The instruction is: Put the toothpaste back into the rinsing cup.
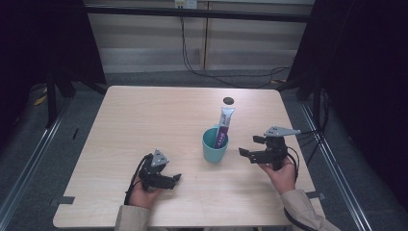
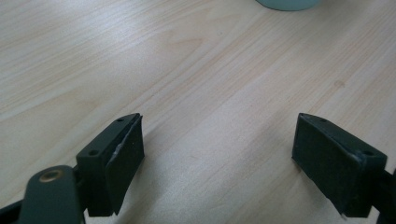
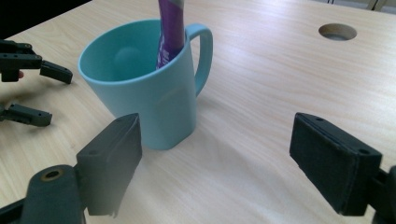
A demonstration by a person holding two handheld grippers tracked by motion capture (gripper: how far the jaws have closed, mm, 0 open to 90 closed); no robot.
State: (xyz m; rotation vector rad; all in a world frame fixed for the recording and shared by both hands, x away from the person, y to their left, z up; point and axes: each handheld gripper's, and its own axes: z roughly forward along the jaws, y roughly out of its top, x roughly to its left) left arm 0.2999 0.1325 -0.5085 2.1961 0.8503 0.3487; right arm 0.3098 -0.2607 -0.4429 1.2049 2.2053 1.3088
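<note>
A teal mug (image 1: 214, 145) stands upright on the wooden table (image 1: 144, 120), right of centre. A purple and white toothpaste tube (image 1: 223, 126) leans inside it, its top sticking out. My right gripper (image 1: 248, 146) is held open just right of the mug, pointing at it; in the right gripper view the mug (image 3: 144, 93) and tube (image 3: 170, 28) sit ahead of the left jaw, handle turned away. My left gripper (image 1: 174, 174) rests low near the front edge, left of the mug, open over bare wood (image 2: 210, 93), nothing between the jaws.
A round cable hole (image 1: 228, 100) is cut into the table behind the mug. Black frame posts and cables stand around the table's back and sides. The mug's base (image 2: 289, 3) shows at the top of the left gripper view.
</note>
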